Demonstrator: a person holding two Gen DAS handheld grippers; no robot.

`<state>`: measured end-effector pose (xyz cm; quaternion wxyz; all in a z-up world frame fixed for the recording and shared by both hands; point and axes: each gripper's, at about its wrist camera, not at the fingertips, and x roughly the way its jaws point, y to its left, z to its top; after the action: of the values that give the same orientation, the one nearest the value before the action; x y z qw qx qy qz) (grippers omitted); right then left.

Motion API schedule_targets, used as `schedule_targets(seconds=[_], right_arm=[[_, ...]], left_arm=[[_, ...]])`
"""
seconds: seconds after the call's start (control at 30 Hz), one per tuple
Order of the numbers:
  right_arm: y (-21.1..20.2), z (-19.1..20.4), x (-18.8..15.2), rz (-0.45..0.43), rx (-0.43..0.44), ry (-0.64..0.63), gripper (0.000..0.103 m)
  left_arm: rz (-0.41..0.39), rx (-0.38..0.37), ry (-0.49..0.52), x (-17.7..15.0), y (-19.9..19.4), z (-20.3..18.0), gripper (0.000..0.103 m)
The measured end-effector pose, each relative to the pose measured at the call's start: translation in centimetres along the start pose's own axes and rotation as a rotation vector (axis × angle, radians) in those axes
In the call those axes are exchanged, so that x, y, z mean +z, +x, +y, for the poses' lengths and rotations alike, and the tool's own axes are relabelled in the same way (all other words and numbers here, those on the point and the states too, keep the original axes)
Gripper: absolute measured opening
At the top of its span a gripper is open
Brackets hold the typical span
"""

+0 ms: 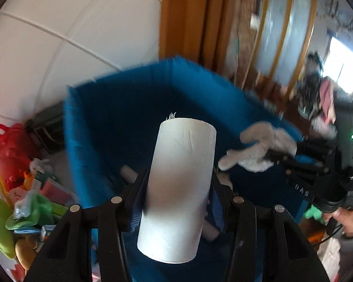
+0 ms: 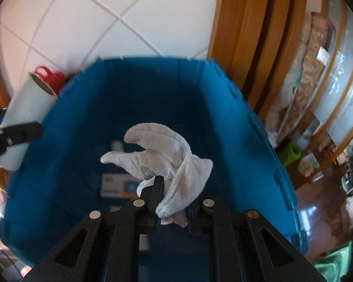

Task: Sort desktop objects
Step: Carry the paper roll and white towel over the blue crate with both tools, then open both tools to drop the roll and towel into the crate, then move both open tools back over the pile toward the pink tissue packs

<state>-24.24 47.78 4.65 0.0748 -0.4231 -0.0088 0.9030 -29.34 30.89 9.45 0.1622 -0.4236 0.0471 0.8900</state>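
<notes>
- Left wrist view: left claw (image 1: 176,188) clamped part-open on a white paper roll (image 1: 178,183), roll standing up between the pads, top end tipped away from the camera.
- Directly beyond and below that claw — the blue bin (image 1: 120,108), with a couple of pale items lying on its floor, too blurred to name.
- Off to the right of the left claw: right claw (image 1: 274,156) pinched on a white cloth glove (image 1: 256,148), hanging over the bin's right rim.
- Right wrist view: right claw (image 2: 163,188) squeezed nearly closed on the glove's cuff, fingers of the glove drooping forward over the bin interior; a labelled box (image 2: 120,184) lying on the bin floor below.
- Likely step: carrying both items over the bin for release.
- For a clean drop — centre each claw well inside the rim first, then lower before letting go, since the roll can bounce or roll out if dropped from high up.
- Worth releasing the glove separately, watching that the fabric does not snag on a pad.
- Clutter of toys (image 1: 23,211) left of the left claw: best avoided on the way back.
</notes>
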Motion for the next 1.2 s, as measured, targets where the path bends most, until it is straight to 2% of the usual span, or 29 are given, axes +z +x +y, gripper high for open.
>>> schedule_targets(seconds=[0.17,0.27,0.4,0.53,0.6,0.63,0.67,0.73,0.8,0.9,0.93,1.0,1.1,1.2], right_arm=[[3.3,-2.4,-0.6,0.119,-0.026,-0.05,0.016],[4.7,-3.3,-1.1,0.174,-0.032,-0.072,0.016],[5.9,-4.0,-1.8,0.21,-0.047,-0.097,0.017],[6.5,-5.4,-1.6,0.199,-0.042,-0.061,0.019],[6.3,-5.7,-1.4,0.185,-0.03,-0.05,0.019],[6.2,-5.7,-1.3,0.178,-0.047,-0.056,0.021],[6.2,-5.7,-1.3,0.178,-0.053,-0.055,0.024],[6.3,-5.7,-1.2,0.183,-0.046,-0.051,0.032],[6.1,-5.6,-1.0,0.18,-0.048,-0.048,0.054],[5.7,-5.4,-0.9,0.166,-0.058,-0.05,0.072],[5.6,-5.3,-1.0,0.165,-0.064,-0.053,0.074],[5.4,-5.1,-1.0,0.161,-0.062,-0.053,0.088],[5.2,-5.4,-0.9,0.15,-0.057,-0.046,0.101],[4.8,-5.3,-1.0,0.141,-0.053,-0.039,0.103]], left_arm=[[0.182,0.015,0.021,0.8,5.2,-2.7,0.048],[0.241,0.022,0.049,0.7,6.8,-4.2,0.048],[0.259,0.027,0.054,1.0,7.9,-5.0,0.048],[0.266,0.055,0.05,1.4,8.6,-5.5,0.048],[0.257,0.081,0.057,1.5,8.6,-5.1,0.053],[0.252,0.091,0.062,1.7,8.7,-5.2,0.061],[0.245,0.1,0.06,1.8,8.5,-5.1,0.066],[0.237,0.107,0.06,1.9,8.4,-5.1,0.067],[0.235,0.106,0.062,1.8,8.3,-5.1,0.067],[0.234,0.102,0.056,1.7,8.2,-4.9,0.067],[0.233,0.103,0.056,1.6,8.1,-4.9,0.067],[0.228,0.104,0.055,1.5,7.9,-4.9,0.067],[0.21,0.105,0.052,1.3,7.2,-5.0,0.067],[0.181,0.108,0.046,1.1,5.8,-5.0,0.067]])
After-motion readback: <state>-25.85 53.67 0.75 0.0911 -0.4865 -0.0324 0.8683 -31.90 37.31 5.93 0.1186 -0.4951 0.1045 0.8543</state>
